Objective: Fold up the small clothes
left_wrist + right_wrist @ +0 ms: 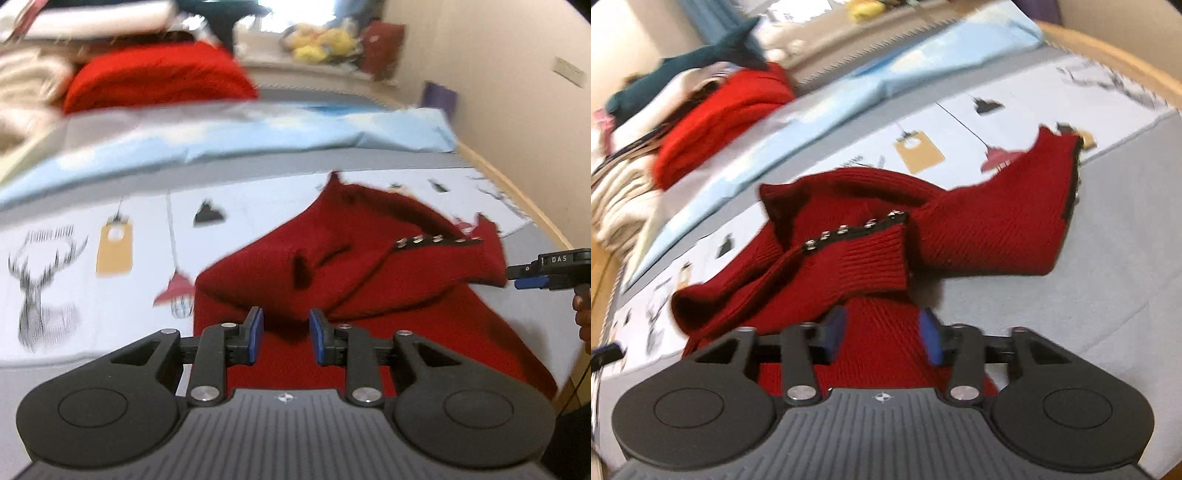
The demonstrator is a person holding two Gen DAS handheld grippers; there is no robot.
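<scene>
Both the left gripper (286, 334) and right gripper (882, 334) hang part-open and empty above the dark red knitted sweater (369, 258), lying rumpled on the printed bedsheet (110, 206); its loosely crossed sleeves risk slipping apart.

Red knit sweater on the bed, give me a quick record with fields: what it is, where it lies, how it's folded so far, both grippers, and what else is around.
garment: dark red knit sweater, snap studs on the cuffs
surface: printed bed sheet
fold state: both sleeves lie across the body
left gripper: open, nothing between the pads
right gripper: open, nothing gripped
nearby: stack of folded clothes, bright red one in front
</scene>
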